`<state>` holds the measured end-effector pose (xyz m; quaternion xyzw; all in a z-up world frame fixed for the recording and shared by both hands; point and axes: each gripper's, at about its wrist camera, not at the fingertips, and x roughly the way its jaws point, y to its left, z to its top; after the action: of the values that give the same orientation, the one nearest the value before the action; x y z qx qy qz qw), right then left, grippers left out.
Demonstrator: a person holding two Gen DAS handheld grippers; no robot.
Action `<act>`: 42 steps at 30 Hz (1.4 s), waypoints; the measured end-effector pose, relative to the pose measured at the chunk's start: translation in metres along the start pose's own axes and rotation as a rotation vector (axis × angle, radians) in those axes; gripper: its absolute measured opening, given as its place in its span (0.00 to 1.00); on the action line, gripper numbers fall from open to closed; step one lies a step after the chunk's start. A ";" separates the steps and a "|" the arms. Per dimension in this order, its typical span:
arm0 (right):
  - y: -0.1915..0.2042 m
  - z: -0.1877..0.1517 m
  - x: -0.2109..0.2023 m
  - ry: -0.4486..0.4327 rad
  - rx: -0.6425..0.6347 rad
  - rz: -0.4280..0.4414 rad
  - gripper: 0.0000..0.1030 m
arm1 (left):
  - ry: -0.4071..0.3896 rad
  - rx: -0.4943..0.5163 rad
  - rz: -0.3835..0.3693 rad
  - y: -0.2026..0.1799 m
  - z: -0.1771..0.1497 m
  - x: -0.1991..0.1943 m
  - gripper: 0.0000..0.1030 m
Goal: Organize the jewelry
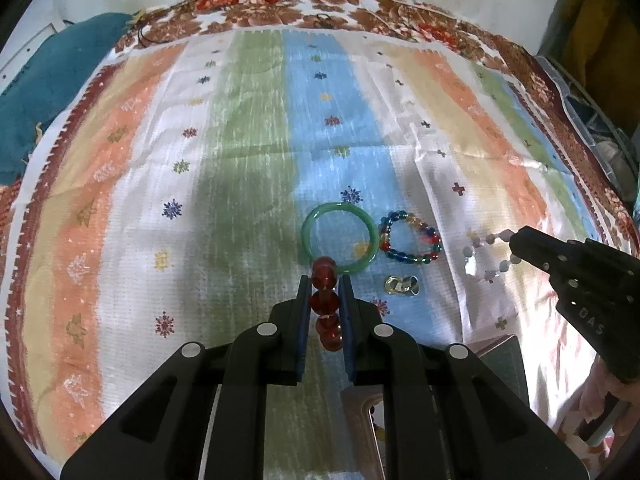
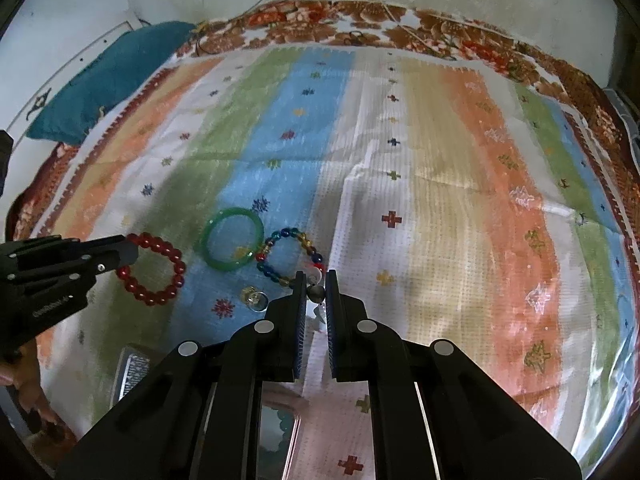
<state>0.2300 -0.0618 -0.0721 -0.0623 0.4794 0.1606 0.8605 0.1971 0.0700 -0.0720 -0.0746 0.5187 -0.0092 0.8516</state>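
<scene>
My left gripper is shut on a red bead bracelet; the right wrist view shows that bracelet as a full ring held at its left side by the left gripper. My right gripper is shut on a pale, clear bead bracelet, seen from the left wrist beside the right gripper. A green bangle, a multicoloured bead bracelet and a small gold and silver ring piece lie on the striped cloth between the grippers.
A teal cushion lies at the far left. A floral-edged blanket shows under the cloth at the back. A box with a mirror-like lid sits below the grippers at the near edge. A clear plastic container is at the far right.
</scene>
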 end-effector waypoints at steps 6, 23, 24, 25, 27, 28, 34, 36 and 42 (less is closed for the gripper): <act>0.004 -0.004 -0.020 -0.033 0.005 0.021 0.10 | -0.037 -0.001 -0.015 -0.005 -0.006 -0.023 0.13; 0.024 -0.020 -0.061 -0.121 -0.039 0.013 0.10 | -0.127 0.010 -0.057 -0.030 -0.029 -0.071 0.13; 0.025 -0.021 -0.064 -0.126 -0.041 0.014 0.10 | -0.131 0.011 -0.059 -0.032 -0.032 -0.073 0.13; 0.026 -0.023 -0.066 -0.131 -0.041 0.013 0.10 | -0.134 0.014 -0.060 -0.033 -0.033 -0.075 0.13; 0.026 -0.026 -0.071 -0.137 -0.034 0.014 0.10 | -0.134 0.017 -0.069 -0.037 -0.037 -0.077 0.13; 0.026 -0.027 -0.072 -0.139 -0.032 0.012 0.10 | -0.132 0.020 -0.073 -0.039 -0.039 -0.078 0.13; 0.031 -0.037 -0.084 -0.157 -0.049 0.008 0.10 | -0.134 0.048 -0.078 -0.050 -0.050 -0.083 0.13; 0.032 -0.042 -0.089 -0.163 -0.049 0.020 0.10 | -0.138 0.046 -0.084 -0.051 -0.053 -0.086 0.13; 0.039 -0.053 -0.098 -0.176 -0.053 0.035 0.10 | -0.142 0.044 -0.092 -0.054 -0.065 -0.090 0.13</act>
<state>0.1261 -0.0599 -0.0153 -0.0622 0.3985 0.1931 0.8945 0.1013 0.0174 -0.0142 -0.0800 0.4526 -0.0543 0.8865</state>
